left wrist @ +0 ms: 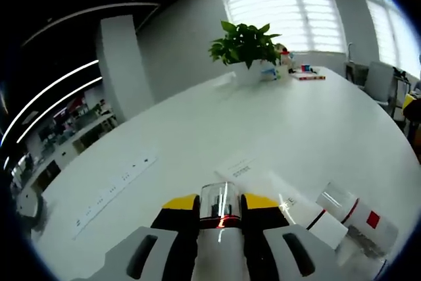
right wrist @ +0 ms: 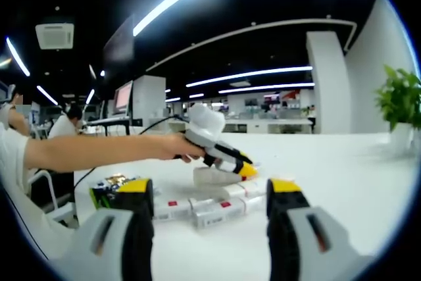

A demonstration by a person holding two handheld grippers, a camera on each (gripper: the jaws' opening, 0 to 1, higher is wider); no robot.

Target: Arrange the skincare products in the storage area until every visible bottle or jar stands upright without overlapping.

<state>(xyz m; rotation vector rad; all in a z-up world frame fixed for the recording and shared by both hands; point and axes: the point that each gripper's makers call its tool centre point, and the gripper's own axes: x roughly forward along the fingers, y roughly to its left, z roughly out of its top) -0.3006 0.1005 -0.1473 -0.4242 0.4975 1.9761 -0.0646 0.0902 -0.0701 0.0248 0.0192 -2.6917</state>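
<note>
While the right hand-held gripper point(right wrist: 209, 205) gapes, the left hand-held gripper point(left wrist: 220, 203) clamps a clear-capped bottle point(left wrist: 220, 228).

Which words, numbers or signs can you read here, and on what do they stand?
None can be read.
Paper slip: dark print, too small.
Strip on the table: small marks, blurred.
Lying bottles: red bands and a red square, no letters legible.
Bottle in the left gripper: red band, no text.
Boxes: red patches, blurred.
</note>
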